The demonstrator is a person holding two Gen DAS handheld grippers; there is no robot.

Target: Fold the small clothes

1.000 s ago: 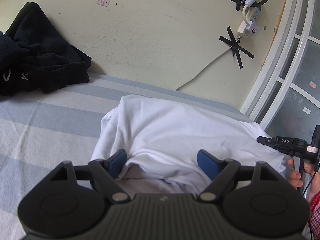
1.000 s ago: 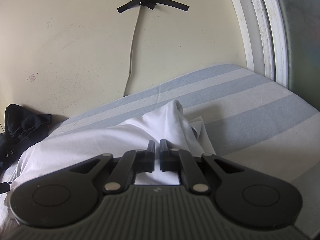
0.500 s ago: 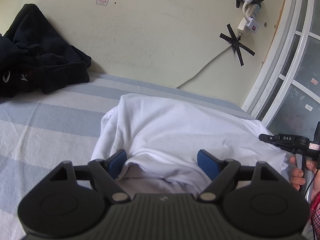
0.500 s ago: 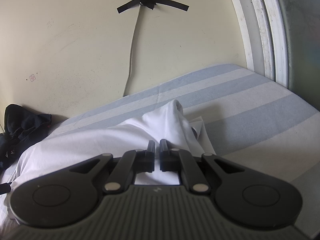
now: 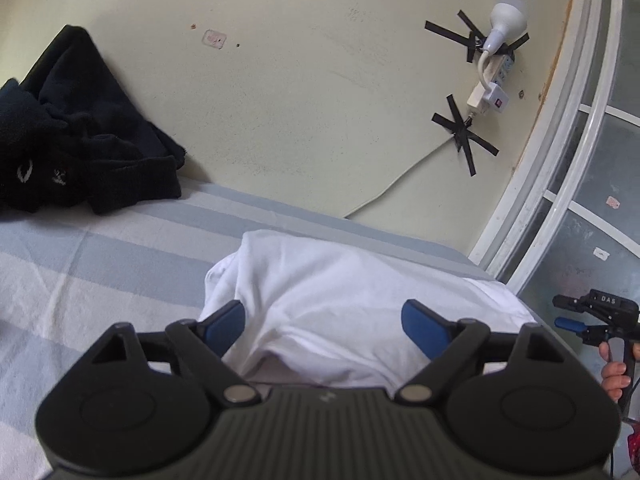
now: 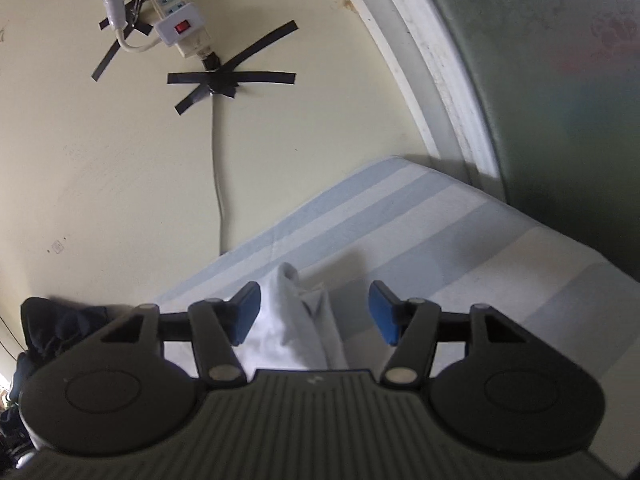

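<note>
- The right gripper point(image 6: 314, 312), clamped on the white garment point(image 5: 352, 304) a second ago, is now opening; a raised fold of cloth point(image 6: 296, 320) stands between its blue pads point(image 6: 246, 314), touching the left one at most.
- The left gripper point(image 5: 324, 326) is opening a little wider than before, its pads on either side of the garment's near edge, gripping nothing.
- "DAS" is readable on the right gripper as the left camera sees it point(image 5: 600, 314).
- The garment lies bunched on the striped bed point(image 5: 80, 264), near the wall point(image 5: 300, 100); bare sheet lies open to the left, and black clothes point(image 5: 80, 132) fill the far-left corner.
</note>
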